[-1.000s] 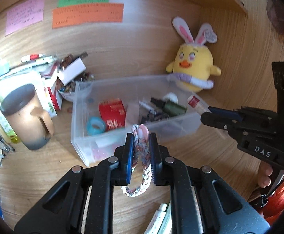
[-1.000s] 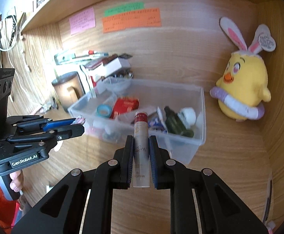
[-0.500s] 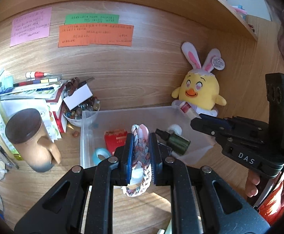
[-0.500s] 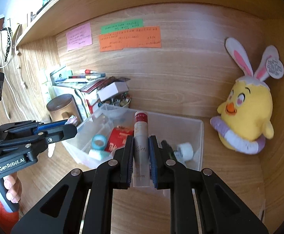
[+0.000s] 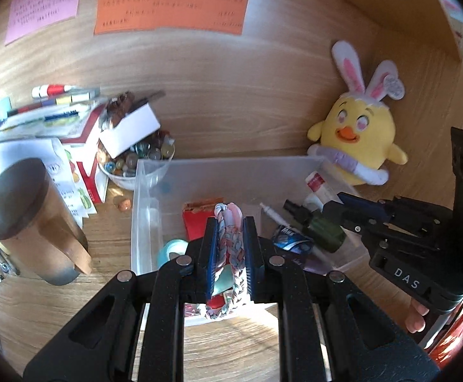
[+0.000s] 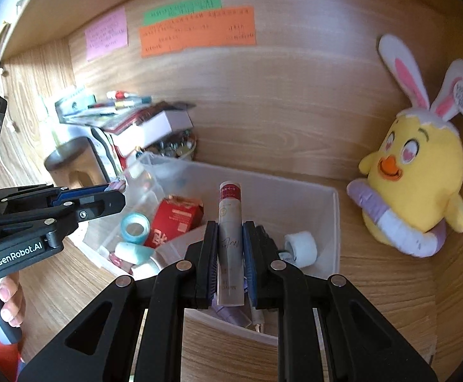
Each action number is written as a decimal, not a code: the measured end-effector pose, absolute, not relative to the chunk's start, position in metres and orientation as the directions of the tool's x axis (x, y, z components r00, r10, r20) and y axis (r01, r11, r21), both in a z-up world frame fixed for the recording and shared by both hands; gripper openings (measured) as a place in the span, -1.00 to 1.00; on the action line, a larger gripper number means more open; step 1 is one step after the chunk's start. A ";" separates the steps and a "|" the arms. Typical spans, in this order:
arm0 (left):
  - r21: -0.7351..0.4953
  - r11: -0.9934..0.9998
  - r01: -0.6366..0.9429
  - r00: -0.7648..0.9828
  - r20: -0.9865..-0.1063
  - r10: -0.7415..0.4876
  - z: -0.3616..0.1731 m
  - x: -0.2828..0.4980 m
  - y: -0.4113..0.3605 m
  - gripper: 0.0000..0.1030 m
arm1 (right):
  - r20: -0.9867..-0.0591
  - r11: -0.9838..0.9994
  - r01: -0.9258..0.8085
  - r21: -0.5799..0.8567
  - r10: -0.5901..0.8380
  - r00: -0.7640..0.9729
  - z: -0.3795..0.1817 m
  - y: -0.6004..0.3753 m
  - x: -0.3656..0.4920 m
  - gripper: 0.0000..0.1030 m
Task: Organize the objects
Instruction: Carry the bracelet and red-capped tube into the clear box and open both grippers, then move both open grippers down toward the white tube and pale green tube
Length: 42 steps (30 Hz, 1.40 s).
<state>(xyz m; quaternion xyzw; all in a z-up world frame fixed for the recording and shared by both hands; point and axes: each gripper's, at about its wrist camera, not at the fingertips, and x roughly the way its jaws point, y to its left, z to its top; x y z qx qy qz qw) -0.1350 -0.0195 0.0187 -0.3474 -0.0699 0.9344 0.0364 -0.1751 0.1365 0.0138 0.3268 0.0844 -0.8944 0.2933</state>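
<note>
The left gripper (image 5: pixel 230 222) is clamped on a braided band (image 5: pixel 230 238), whose loop hangs below the pads, above the near left part of the clear bin (image 5: pixel 231 160). The right gripper (image 6: pixel 230 229) is closed on a tube (image 6: pixel 230 222) with a red-and-white cap, held lengthwise between the pads over the bin's near wall. The bin stands on the desk (image 6: pixel 374 280) near the back wall; in it lie a red box (image 6: pixel 174 219), a tape roll (image 6: pixel 135 227), a white roll (image 6: pixel 301 248) at the right wall and a green bottle (image 5: pixel 322 227). A plush chick (image 6: pixel 422 184) sits at the right back corner, a mug (image 5: pixel 31 219) left of the bin, a bowl of marbles (image 5: pixel 136 159) behind its left back corner
</note>
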 end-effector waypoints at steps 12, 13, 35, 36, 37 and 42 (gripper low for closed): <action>-0.138 -0.990 -0.004 -0.713 -0.694 0.100 -0.002 -0.147 -0.021 -0.70 | -0.693 -0.826 0.564 0.003 -0.408 -0.594 -0.016 0.125 -0.191 -0.73; -0.139 -0.990 -0.006 -0.711 -0.696 0.102 -0.003 -0.147 -0.020 -0.69 | -0.696 -0.824 0.567 0.003 -0.409 -0.591 -0.017 0.124 -0.191 -0.73; -0.088 -0.996 -0.003 -0.782 -0.620 0.057 0.026 -0.093 -0.018 0.70 | -0.656 -0.822 0.569 0.010 -0.435 -0.617 0.010 0.144 -0.157 0.32; -0.084 -0.996 -0.004 -0.783 -0.620 0.055 0.025 -0.088 -0.018 0.71 | -0.649 -0.820 0.572 0.011 -0.441 -0.620 0.011 0.146 -0.152 0.33; -0.079 -0.997 -0.006 -0.782 -0.621 0.055 0.024 -0.082 -0.019 0.72 | -0.642 -0.817 0.576 0.009 -0.446 -0.623 0.012 0.149 -0.144 0.33; -0.064 -0.998 -0.005 -0.754 -0.655 0.046 0.010 -0.052 -0.022 0.73 | -0.641 -0.804 0.594 0.032 -0.473 -0.605 0.007 0.160 -0.117 0.33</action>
